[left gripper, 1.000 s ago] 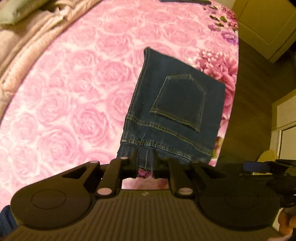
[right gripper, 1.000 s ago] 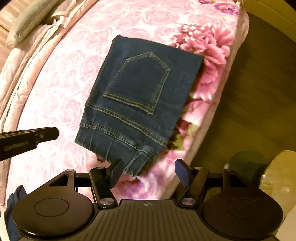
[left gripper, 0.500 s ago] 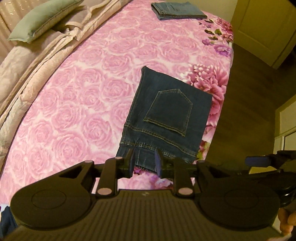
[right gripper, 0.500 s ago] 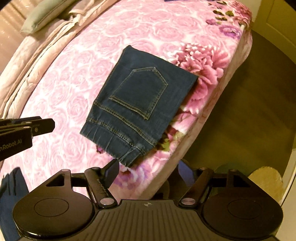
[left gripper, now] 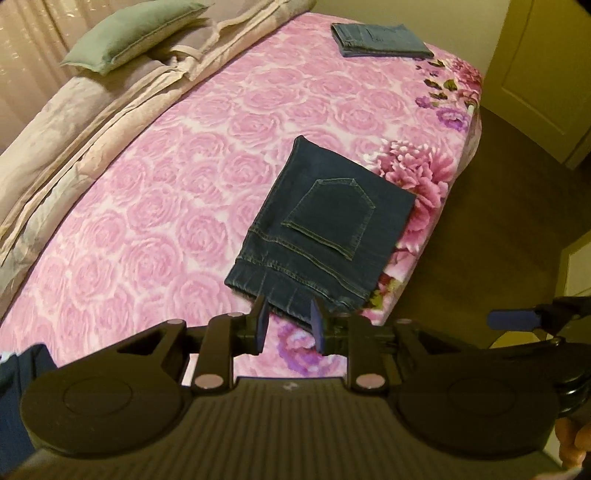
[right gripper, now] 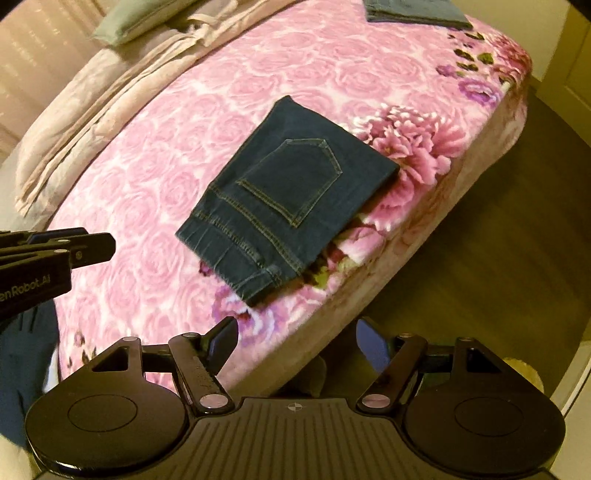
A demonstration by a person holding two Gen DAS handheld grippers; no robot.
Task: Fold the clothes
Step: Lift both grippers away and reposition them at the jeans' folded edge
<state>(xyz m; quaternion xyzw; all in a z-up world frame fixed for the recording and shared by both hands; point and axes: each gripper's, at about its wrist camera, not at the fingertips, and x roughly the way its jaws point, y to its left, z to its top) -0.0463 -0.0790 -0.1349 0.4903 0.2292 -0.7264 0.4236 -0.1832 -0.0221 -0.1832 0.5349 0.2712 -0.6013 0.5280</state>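
1. While the folded dark blue denim jeans [left gripper: 317, 236] lay flat near the bed's edge, pocket side up, both claws hung above them & held nothing.
2. The left gripper [left gripper: 287, 322] had its jaws a little apart, w/ the waistband end just past the tips. The right gripper [right gripper: 295, 341] stood wide open, out over the bed's side.
3. The fold looked done, so I think the best move was to lift straight off & not snag the cloth.
4. The jeans' corner sat close to the drop, so a bump could slide them off.
5. The soft pink rose-print blanket [left gripper: 177, 206] covered the bed. A green pillow [left gripper: 129, 33] lay on a beige quilt [left gripper: 74, 122] at the far side.
6. A second folded pair of blue jeans [left gripper: 380, 38] sat at the far end, well apart. A brown wood floor [right gripper: 498, 229] lay beside the bed.
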